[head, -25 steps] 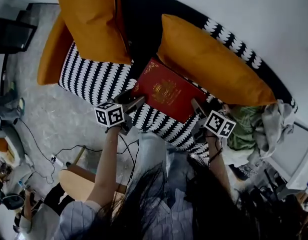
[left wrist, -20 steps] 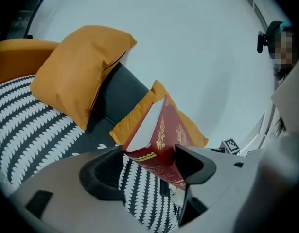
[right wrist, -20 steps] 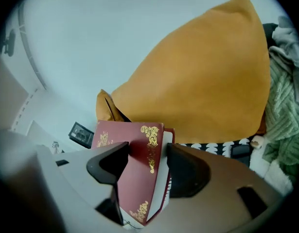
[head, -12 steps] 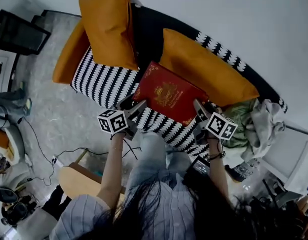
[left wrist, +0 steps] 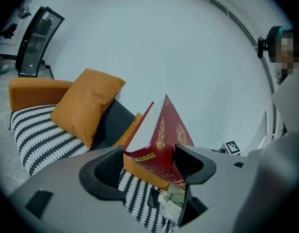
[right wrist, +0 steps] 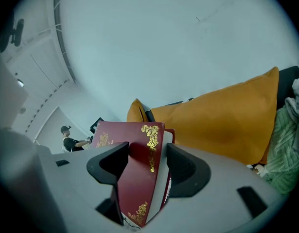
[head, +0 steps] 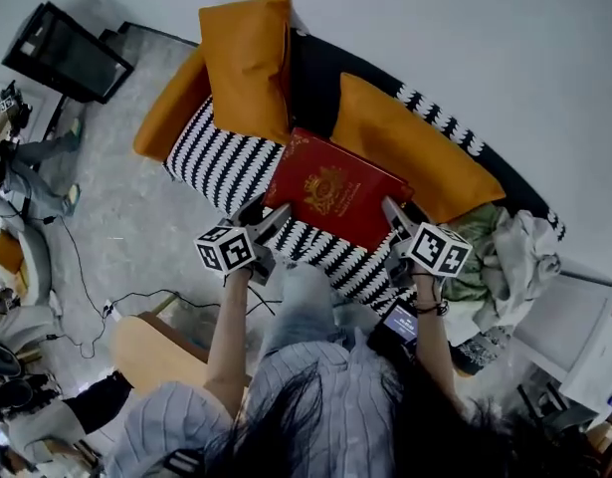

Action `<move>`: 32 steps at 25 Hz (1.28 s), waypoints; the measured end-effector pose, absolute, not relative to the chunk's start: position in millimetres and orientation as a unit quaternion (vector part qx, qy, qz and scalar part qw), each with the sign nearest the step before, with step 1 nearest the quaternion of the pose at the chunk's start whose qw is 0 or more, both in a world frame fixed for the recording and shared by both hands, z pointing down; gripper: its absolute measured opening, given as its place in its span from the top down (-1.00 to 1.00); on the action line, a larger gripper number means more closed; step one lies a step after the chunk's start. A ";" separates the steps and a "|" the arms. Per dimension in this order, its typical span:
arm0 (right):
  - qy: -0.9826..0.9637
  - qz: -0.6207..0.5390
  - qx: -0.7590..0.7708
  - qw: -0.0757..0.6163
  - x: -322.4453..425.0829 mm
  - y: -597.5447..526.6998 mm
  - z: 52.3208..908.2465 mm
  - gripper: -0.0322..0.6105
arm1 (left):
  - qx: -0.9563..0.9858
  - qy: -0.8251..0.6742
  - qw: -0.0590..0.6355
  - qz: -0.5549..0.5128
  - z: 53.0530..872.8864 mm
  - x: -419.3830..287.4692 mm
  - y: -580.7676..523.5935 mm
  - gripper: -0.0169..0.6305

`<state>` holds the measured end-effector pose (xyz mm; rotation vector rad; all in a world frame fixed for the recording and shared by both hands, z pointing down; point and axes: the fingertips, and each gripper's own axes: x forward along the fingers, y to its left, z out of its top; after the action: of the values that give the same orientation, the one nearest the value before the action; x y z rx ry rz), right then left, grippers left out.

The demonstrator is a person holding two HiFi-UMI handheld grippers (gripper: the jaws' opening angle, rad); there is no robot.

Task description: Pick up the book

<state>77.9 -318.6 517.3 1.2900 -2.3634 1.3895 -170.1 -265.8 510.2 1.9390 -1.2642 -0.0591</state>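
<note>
A home living room: striped sofa (head: 214, 157) with orange cushions (head: 248, 63), clothes (head: 519, 247) heaped at its end.

Sofa (head: 211, 157), striped seat | orange cushion (head: 248, 63) at left end, second cushion (head: 415, 152) along the back | clothes (head: 483, 252) heaped at right end

Both arms reach forward, left gripper (head: 269, 214) and right gripper (head: 395, 213) jaws clamped.
</note>
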 end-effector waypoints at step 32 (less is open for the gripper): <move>-0.831 0.424 0.350 0.081 64.9 -210.4 464.9 0.09 | 0.724 -0.569 0.384 -0.063 456.2 -168.7 -114.5 -0.10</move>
<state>64.9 -210.4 464.9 1.0450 -2.4853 1.2681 -168.7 -114.5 456.2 1.8456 -1.4499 -0.1593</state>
